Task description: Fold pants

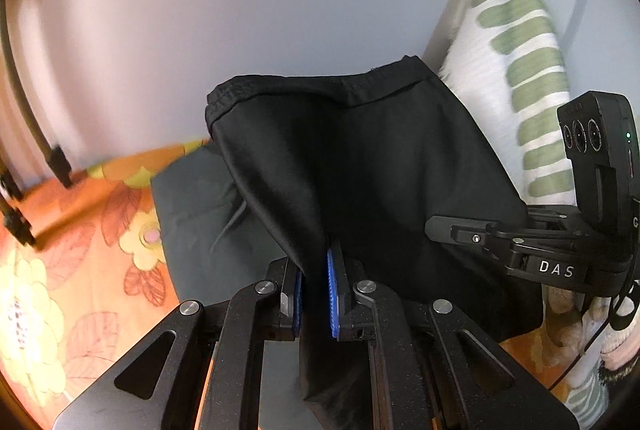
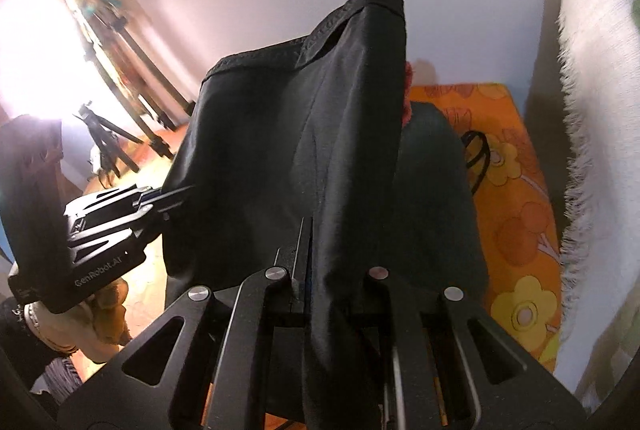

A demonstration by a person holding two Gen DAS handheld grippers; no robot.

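The left wrist view shows the left gripper (image 1: 316, 294) with its blue pads (image 1: 333, 290) pinching a fold of the black pants (image 1: 360, 158). The cloth rises from the pads and hangs in the air, with the waistband (image 1: 320, 86) at the top, above the bed. In this view the right gripper (image 1: 440, 226) comes in from the right side and its tip goes behind the cloth, so its fingers are hidden here. A white pillow with green stripes (image 1: 516, 42) stands behind the pants.

The right wrist view shows the other side. Here the right gripper (image 2: 310, 270) has its fingers pressed together on the pants (image 2: 300, 134), and the fabric drapes over the right finger and covers it. The left gripper (image 2: 176, 196) enters from the left, its tip hidden behind the cloth. Only this view shows a tripod (image 2: 106, 138) on the floor and a black cable (image 2: 476, 158) lying on the orange flowered bedcover (image 2: 516, 214).

A darker cloth (image 1: 200, 214) lies on the bedcover (image 1: 80, 270) under the hanging pants. No container is visible.
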